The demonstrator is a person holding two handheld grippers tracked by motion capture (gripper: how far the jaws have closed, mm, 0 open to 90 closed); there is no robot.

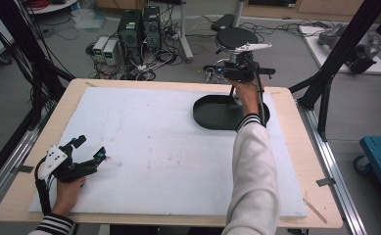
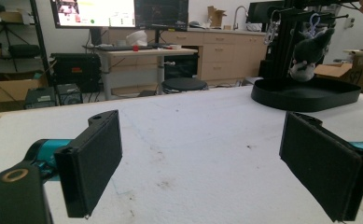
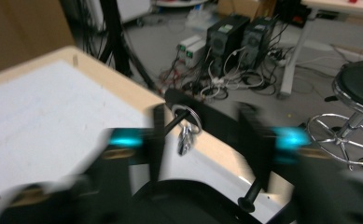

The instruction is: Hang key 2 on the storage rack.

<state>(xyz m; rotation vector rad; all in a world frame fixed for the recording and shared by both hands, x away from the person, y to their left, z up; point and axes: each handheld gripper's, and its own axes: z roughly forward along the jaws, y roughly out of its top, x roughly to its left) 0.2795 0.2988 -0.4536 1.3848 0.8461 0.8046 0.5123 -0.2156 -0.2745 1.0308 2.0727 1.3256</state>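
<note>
The step in hand looks like the reach for a small hanging piece on the black stand [image 2: 282,42], either to lift it off its peg or to settle it there. The right gripper [image 3: 207,140] is raised to the top of the stand, above the stand's oval black base [image 1: 212,115]. In the right gripper view the picture is blurred, yet the jaws appear apart, about half open, with nothing clamped. The key ring [image 3: 190,117] hangs on a thin peg [image 3: 173,125] between them, closer to the left-hand jaw than to the other, and a silver clip [image 3: 184,140] dangles just below the ring; whether that jaw touches the peg cannot be told through the blur. A second peg [image 3: 253,189] juts out lower, under the right-hand jaw.

The next move probably calls for centring the ring between the pads, closing gently on the ring or clip, then drawing it straight along the peg toward its free end; a sideways pull could tip the light stand.

The left gripper [image 1: 91,148] rests low on the white table cover [image 1: 168,161], well apart from the stand; its jaws stand wide open and hold nothing. Ahead of it and to its right sits the stand, a grey plush toy [image 2: 305,58] hanging from it over the base.
</note>
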